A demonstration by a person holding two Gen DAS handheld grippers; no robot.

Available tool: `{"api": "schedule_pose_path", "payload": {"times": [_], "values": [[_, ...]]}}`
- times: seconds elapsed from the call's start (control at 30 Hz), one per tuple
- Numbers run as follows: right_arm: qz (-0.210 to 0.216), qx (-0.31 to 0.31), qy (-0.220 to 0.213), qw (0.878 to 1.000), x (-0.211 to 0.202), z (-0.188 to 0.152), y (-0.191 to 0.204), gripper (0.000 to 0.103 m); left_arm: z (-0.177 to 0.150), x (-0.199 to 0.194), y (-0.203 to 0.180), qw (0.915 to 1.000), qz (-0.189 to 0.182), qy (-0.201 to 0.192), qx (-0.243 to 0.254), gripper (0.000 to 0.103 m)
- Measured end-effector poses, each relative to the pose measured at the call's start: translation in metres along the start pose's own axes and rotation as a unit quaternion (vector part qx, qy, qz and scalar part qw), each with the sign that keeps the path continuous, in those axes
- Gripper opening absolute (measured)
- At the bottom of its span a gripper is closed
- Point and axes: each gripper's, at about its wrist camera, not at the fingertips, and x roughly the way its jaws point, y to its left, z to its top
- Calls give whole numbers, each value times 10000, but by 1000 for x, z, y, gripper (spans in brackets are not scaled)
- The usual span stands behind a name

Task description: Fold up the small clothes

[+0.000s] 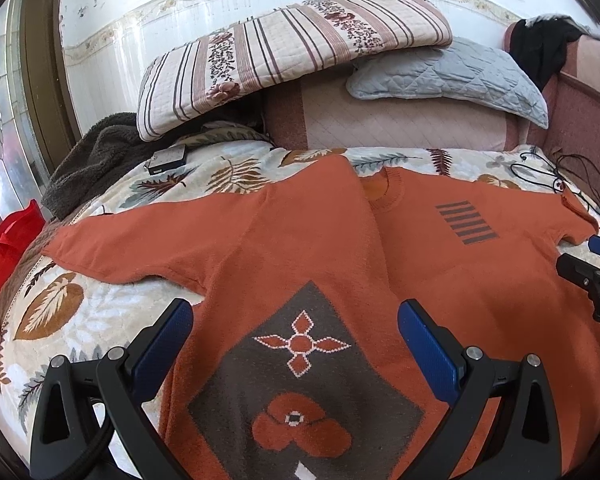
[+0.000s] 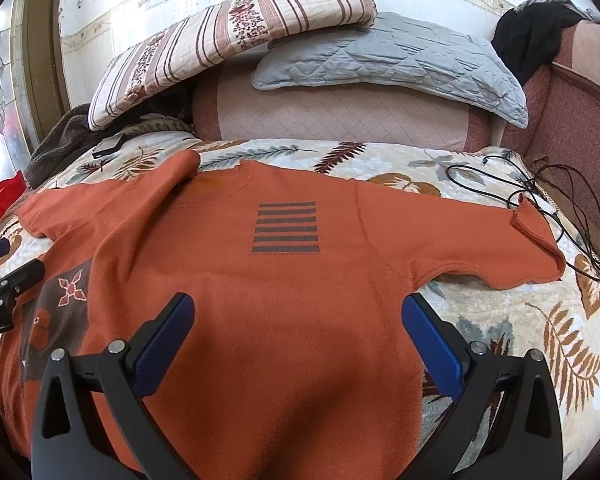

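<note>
While both sets of blue pads stand wide w/ nothing held, left gripper hovers over the sweater's grey flower panel, right gripper over its plain orange body. Sweater lies on the leaf-print blanket, left side folded across. Best: pinch right sleeve at the edge, fold inward evenly. Hem cut off below; can't tell how layers stack.

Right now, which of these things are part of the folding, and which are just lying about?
Part of the job: orange sweater, left claw, right claw, both open.

Lying about: striped quilt, grey pillow, black cable, red cloth.
</note>
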Motion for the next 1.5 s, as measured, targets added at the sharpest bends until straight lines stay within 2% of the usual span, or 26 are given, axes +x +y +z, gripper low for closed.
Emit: {"api": "schedule_pose_path", "payload": {"times": [0.17, 0.43, 0.73, 1.0, 1.17, 1.37, 1.5], "values": [[100, -48, 145, 9998, 0, 3, 7, 103, 3, 0, 8, 9999, -22, -6, -106, 102], [146, -245, 135, 9995, -3, 16, 28, 103, 4, -1, 20, 9998, -1, -9, -222, 102], [427, -669, 94, 9968, -5, 35, 76, 103, 13, 6, 50, 9985, -20, 422, -342, 103], [836, -1017, 75, 9913, 2, 48, 129, 103, 31, 13, 97, 9978, 475, 408, -234, 102], [1038, -1167, 100, 9877, 7, 57, 161, 103, 36, 20, 140, 9959, 544, 483, -529, 102], [1207, -1409, 82, 9826, 11, 64, 199, 103, 35, 32, 192, 9918, 854, 534, -783, 101], [1286, -1534, 165, 9796, 22, 67, 223, 103, 31, 41, 220, 9895, 915, 593, -944, 101]]}}
